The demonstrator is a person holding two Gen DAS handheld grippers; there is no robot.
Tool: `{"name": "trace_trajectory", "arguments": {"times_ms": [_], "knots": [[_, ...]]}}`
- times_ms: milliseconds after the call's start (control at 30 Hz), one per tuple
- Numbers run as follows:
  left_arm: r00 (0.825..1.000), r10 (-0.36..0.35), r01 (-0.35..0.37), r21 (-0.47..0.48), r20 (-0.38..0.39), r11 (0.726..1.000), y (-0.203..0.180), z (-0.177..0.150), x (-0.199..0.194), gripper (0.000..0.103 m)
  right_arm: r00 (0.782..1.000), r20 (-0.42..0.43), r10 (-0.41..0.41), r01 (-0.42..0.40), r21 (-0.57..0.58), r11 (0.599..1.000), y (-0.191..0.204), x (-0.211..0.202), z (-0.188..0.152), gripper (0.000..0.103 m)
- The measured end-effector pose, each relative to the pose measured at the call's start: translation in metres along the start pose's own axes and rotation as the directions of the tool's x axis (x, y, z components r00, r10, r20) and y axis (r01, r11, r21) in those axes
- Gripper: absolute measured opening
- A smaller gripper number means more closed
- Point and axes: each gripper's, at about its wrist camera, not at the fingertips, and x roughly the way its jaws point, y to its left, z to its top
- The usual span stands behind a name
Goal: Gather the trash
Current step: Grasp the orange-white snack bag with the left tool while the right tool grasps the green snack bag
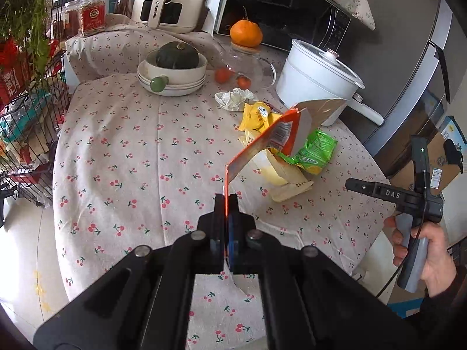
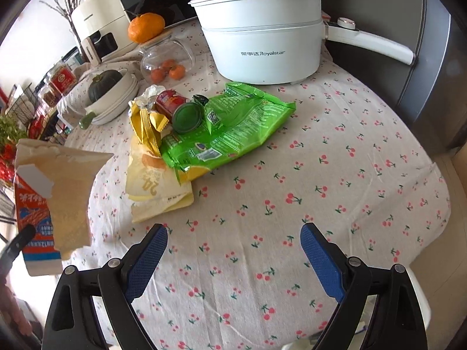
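My left gripper (image 1: 227, 204) is shut on a torn orange cardboard carton (image 1: 264, 141) and holds it above the table; the carton also shows at the left of the right wrist view (image 2: 49, 204). A trash pile lies on the cherry-print tablecloth (image 2: 321, 175): a green snack bag (image 2: 233, 128), a yellow wrapper (image 2: 147, 125), a pale yellow paper bag (image 2: 154, 186), a crumpled white wrapper (image 1: 233, 97) and a red can with a green lid (image 2: 181, 110). My right gripper (image 2: 233, 250) is open and empty, low over the cloth in front of the pile. It shows at the right of the left wrist view (image 1: 354, 185).
A white Royalstar electric pot (image 2: 262, 40) stands behind the pile. A glass jar (image 2: 166, 55) with an orange on top, stacked bowls holding a green squash (image 1: 175, 70), an air fryer (image 1: 166, 3) and a microwave (image 1: 280, 8) stand farther back. A wire rack (image 1: 26, 116) is at left.
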Motion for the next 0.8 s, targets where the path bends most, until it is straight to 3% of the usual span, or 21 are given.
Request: {"name": "trace_trajectory", "arguments": {"times_ms": [200,367,400,433,500,600,800], "knots": [[1.0,-0.003,0.004,-0.019,0.014,1.0,0.012,0.001,-0.01,0.002,0.992,0.005,0.127,-0.124,0.247,0.961,-0.012,0.059,0.026,0.07],[1.0,0.002,-0.002,-0.05,0.002,0.999,0.023,0.001,-0.008,0.002,0.988,0.045,0.145,-0.152,0.339,0.929,-0.015,0.084,0.036,0.056],[1.0,0.004,-0.004,-0.052,0.0,0.999,0.024,0.001,-0.007,0.002,0.988,0.046,0.146,-0.153,0.336,0.929,-0.013,0.086,0.038,0.048],[1.0,0.006,-0.006,-0.053,0.0,0.999,0.024,0.001,-0.007,0.002,0.988,0.037,0.152,-0.156,0.336,0.929,-0.012,0.089,0.04,0.031],[1.0,0.007,-0.007,-0.058,-0.002,0.998,0.025,0.001,-0.007,0.002,0.989,0.017,0.146,-0.143,0.34,0.929,-0.01,0.093,0.041,0.013],[1.0,0.001,-0.001,-0.068,0.001,0.998,0.026,-0.001,-0.01,0.002,0.988,0.026,0.152,-0.151,0.341,0.928,-0.015,0.084,0.037,0.008],[0.999,-0.033,0.033,-0.058,0.01,0.998,0.017,-0.005,-0.018,0.002,0.993,0.049,0.107,-0.116,0.249,0.962,-0.032,0.029,0.026,0.003]]}}
